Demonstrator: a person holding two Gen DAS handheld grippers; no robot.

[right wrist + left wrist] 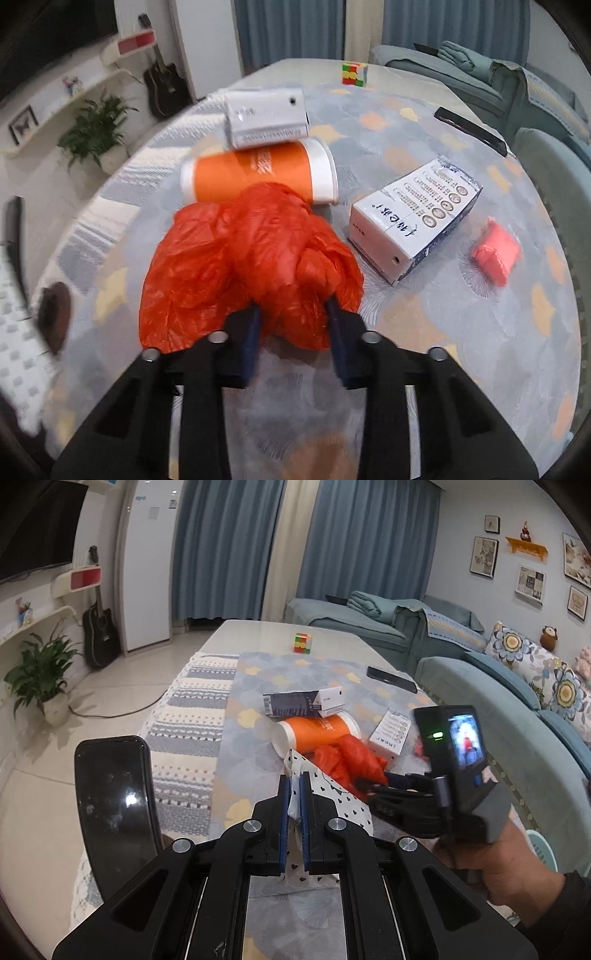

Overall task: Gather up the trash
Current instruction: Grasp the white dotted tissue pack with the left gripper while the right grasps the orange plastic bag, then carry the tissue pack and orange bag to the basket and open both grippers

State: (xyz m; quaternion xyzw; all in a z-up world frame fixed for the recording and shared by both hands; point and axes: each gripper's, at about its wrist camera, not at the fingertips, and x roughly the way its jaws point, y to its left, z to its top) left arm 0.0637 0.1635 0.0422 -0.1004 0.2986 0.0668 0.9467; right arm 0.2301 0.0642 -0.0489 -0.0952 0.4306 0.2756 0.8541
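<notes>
My tongs are black with blue pads (303, 794), and the left pair (294, 790) pinches a white bag (332, 797) sprinkled with small dark hearts. Between the right pair's (293, 314) pads sits a crumpled orange-red bag (240, 258). Behind it lies an orange cup (255, 173) with white rims and pale lettering. One box (413, 218) is white with navy sides and dark print; another box (266, 116) looks white and grey, though blur hides its detail. A pink lump (496, 254) lies on the grey cloth (461, 332) with leafy tracery and yellow-orange patches. Far back stands a cube (303, 643) in red, green and yellow.
</notes>
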